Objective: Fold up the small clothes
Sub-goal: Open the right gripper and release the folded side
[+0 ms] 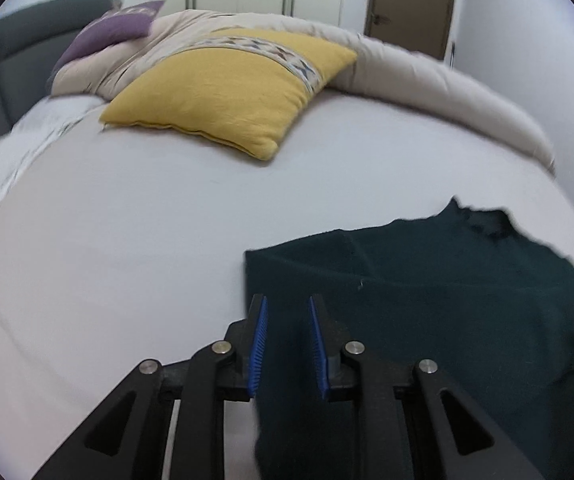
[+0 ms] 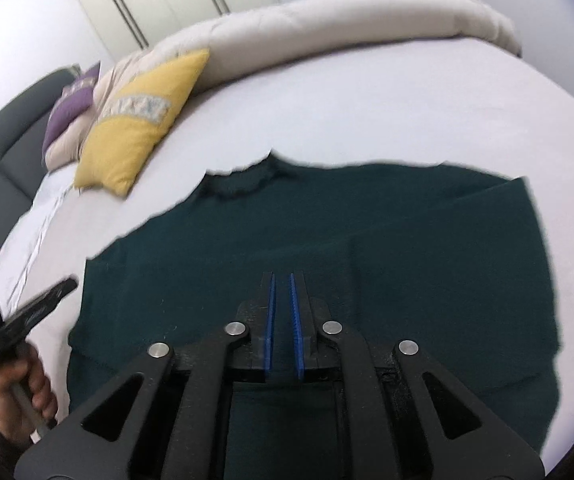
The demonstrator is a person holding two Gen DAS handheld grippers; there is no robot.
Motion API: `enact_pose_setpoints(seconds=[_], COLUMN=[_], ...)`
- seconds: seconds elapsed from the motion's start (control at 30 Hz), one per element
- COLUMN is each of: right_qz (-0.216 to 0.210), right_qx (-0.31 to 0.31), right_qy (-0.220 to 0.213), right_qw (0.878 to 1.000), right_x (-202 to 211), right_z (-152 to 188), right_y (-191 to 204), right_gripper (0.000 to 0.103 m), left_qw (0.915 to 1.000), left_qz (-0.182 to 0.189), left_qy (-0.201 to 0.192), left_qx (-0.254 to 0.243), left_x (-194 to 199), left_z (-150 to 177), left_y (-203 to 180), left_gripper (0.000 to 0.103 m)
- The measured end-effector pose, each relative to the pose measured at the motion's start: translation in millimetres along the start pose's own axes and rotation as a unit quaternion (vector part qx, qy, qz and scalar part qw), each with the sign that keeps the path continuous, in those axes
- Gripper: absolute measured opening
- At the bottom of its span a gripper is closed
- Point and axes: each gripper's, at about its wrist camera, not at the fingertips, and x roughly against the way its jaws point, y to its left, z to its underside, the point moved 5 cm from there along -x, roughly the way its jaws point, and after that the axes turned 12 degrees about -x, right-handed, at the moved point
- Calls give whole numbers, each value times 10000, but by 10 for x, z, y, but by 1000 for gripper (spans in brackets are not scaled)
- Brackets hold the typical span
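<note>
Right wrist view: our right gripper (image 2: 281,280) hovers, jaws nearly together and empty, over the dark green sweater (image 2: 327,240) spread on the white bed (image 2: 367,112). Our left gripper (image 1: 287,304), jaws apart, sits at its edge. We judge thick, fuzzy knit may bunch or slip from a shallow pinch.

The bed (image 1: 127,220) is covered by a smooth pale sheet. A dark green sweater (image 2: 307,240) lies spread flat on its near part, collar pointing toward the far side. Farther back a yellow cushion (image 1: 223,88) rests on the sheet, leaning against a beige duvet (image 1: 427,76) bunched along the far edge. A purple cushion (image 1: 115,28) sits on the duvet by the dark headboard (image 1: 3,64). A white pillow (image 2: 47,208) lies below the headboard.
</note>
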Motion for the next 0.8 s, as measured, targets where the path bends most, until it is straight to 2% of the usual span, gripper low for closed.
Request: enact_pose_setpoints(seconds=[0.03,0.07,0.1,0.13,0.23,0.3,0.43,0.47,0.53,0.57,0.6,0.63,0.67,0.7,0.8], right_qz=[-3,24,86,15,-168,-187,-138,90,199,233,197,150,102,32,-147], right_qx=[-24,-70,-147,-202,-375,-572,-679,-730,-845,-902,-937,-984,-1044,-1095,-1149], right_qy=[86,198,290,288,103,89,37,6,-77,-189,-279,-369,-474,-568,-615], right_qw=[10000,9998,9994,9994,9991,9981,9976,9973,9962,9955,9950,9943,9934,9924,9914], right_x=[-79,-181,-291,-347,-376,-391,-297,-222,-26,179,348,538,739,943,1426], right_z=[18,40,58,70,-6,-39,3,22,57,106,159,223,323,442,818], right_y=[-1,-30,-94,-164,-312,-418,-584,-635,-709,-773,-826,-884,-939,-994,-1139], right_gripper=[17,26,30,30,19,8,7,15,16,21,31,40,55,63,65], left_qw=[9999,9992,9988,9989,9987,9993,9991,9991,9992,9995,9997,9994,9989,9984,9970], left_qz=[-69,-132,-140,-194,-313,-222,-183,-177,-118,-15,96,203,298,374,637], left_qy=[110,352,442,362,232,186,219,238,298,290,212,155,108,61,120], left_qx=[-48,-107,-146,-215,-325,-236,-300,-311,-218,-119,74,222,349,413,423], left_x=[-105,-288,-380,-420,-394,-390,-322,-262,-54,71,261,422,584,763,1221], left_z=[-4,33,71,90,109,130,160,182,312,385,502,617,740,888,1364], left_y=[-20,-32,-42,-52,-72,-44,-11,-5,56,102,176,220,251,260,204], left_gripper=[22,22,23,25,25,25,25,27,33,33,33,39,45,46,53])
